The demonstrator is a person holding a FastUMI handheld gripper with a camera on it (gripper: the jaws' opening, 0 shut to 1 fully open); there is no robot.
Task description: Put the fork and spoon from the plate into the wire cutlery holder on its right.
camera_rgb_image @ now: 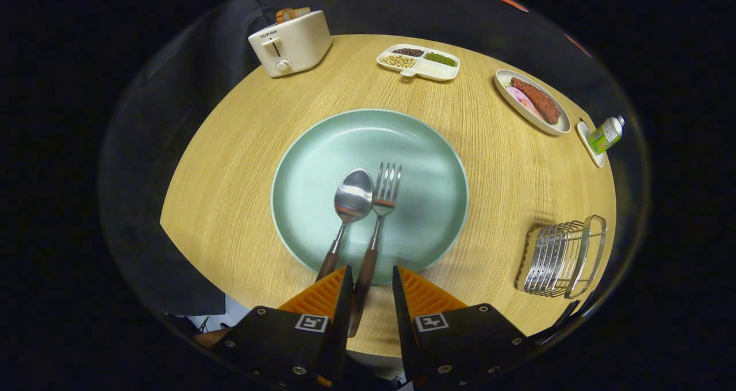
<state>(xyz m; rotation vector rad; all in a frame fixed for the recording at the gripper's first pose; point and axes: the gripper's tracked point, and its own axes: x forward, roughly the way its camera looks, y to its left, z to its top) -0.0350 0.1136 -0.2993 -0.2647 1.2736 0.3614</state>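
My fingers (pixel 371 276) stand apart with a gap between them, and the brown handle of the fork (pixel 376 230) runs down into that gap, close against one finger and clear of the other, so nothing is gripped. The spoon (pixel 347 213) lies just beside the fork, its handle end reaching the tip of the same finger. Both rest on the pale green plate (pixel 425 167), bowl and tines pointing away from me, handles hanging over the near rim. To the right of the plate, apart from it, the wire cutlery holder (pixel 562 259) stands on the wooden counter (pixel 230 178). Beyond the plate sit a divided dish of beans (pixel 418 62), a toaster (pixel 290 43) holding bread, an oval dish of meat (pixel 532 100), and a small bottle (pixel 605 134) lying on a little tray.
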